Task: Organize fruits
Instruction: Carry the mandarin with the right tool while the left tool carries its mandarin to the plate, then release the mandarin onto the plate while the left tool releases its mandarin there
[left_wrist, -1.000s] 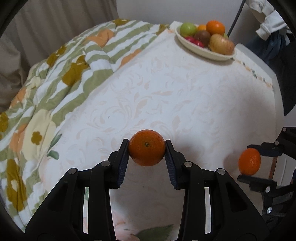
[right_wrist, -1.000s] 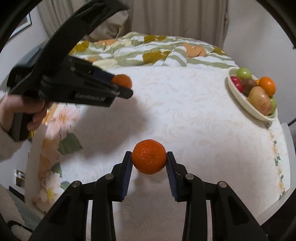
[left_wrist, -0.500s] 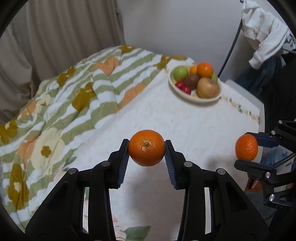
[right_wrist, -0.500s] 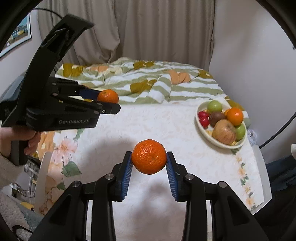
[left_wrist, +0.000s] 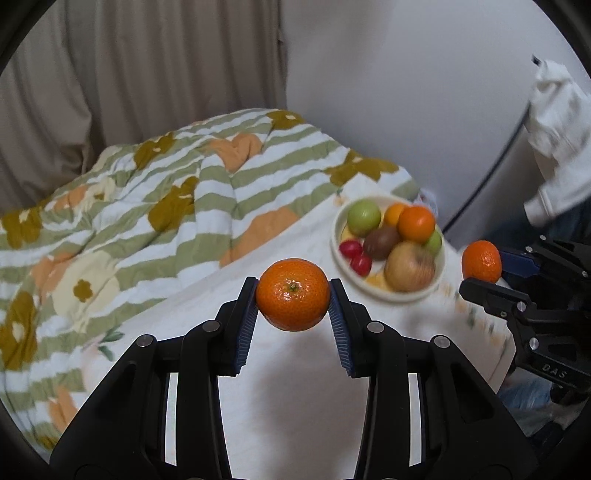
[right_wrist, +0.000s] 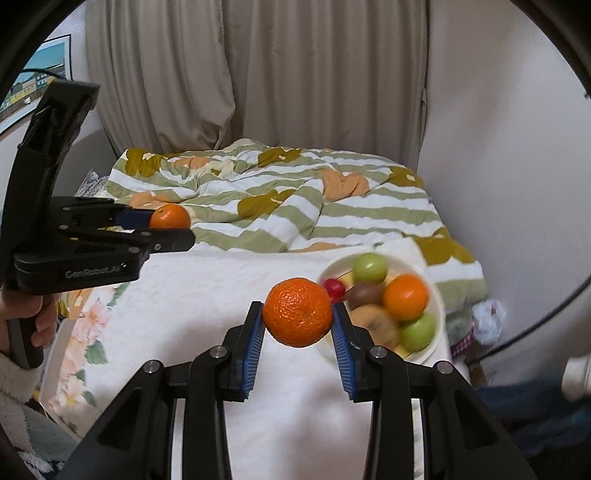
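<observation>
The left gripper (left_wrist: 293, 295), black with ribbed blue pads, holds a round orange mandarin (left_wrist: 293, 293) clamped between its two fingers, the fruit's green stem scar facing the camera. The right gripper (right_wrist: 299, 313), built the same way, has its jaws closed on a second round orange mandarin (right_wrist: 299, 312) with dimpled skin. Both fruits are lifted clear of the white embossed bedspread (left_wrist: 288, 387) below them.

Ahead of both grippers sits a shallow cream-coloured oval plate (left_wrist: 402, 294) on the bedspread, near the white wall. It already carries a pile of fruit: a green apple (left_wrist: 364, 217), an orange (left_wrist: 416, 224), a brown kiwi (left_wrist: 382, 242), two small red fruits (left_wrist: 355, 254) and a large yellow-red apple (left_wrist: 409, 266) (another green fruit peeks out at the plate's far side). In the left wrist view the plate lies beyond and to the right of the held mandarin; in the right wrist view it lies just behind and to the right of that gripper's mandarin, somewhat blurred.

Each gripper shows up in the other's camera, at the frame's edge, with its mandarin pinched at the fingertips. A green-and-white striped quilt with mustard and peach flowers (right_wrist: 280, 192) is bunched up behind the bedspread, in front of beige curtains (right_wrist: 280, 81).
</observation>
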